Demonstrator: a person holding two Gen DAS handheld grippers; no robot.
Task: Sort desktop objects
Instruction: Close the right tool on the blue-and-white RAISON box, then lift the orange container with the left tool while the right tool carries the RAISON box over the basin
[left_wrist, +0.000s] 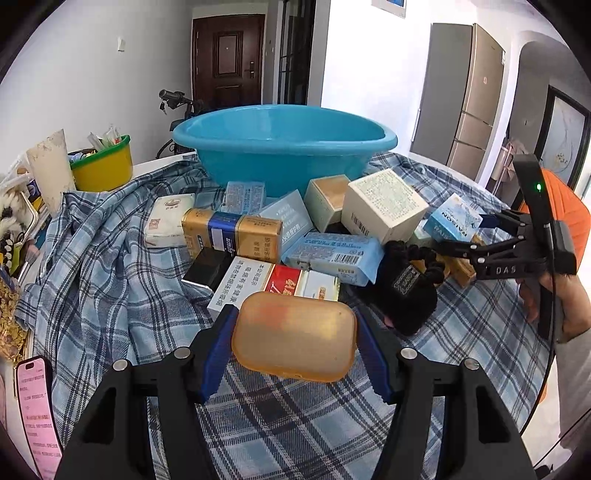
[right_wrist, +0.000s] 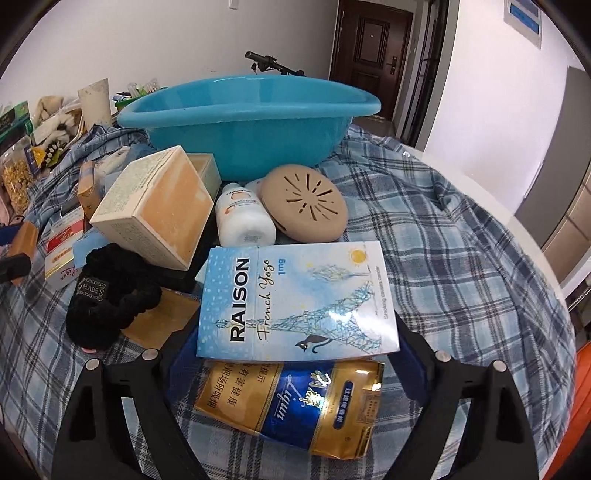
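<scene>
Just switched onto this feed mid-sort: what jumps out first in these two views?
The big blue basin dominates the back of the plaid cloth, with a heap of boxes and packs piled in front. Close up, the left gripper clamps an amber translucent case. In the right wrist view, the right gripper straddles the pale blue RAISON pack, which lies atop a gold Liqun pack.

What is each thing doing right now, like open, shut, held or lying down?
Left gripper: shut on the amber case.
Amber case: lid closed, held above the cloth.
Right gripper: jaws around the RAISON pack.
RAISON pack: closed, flat between the gripper's jaws.
Blue basin: upright, looks empty.
White bottle: lying on its side.
Phone: screen on.
</scene>
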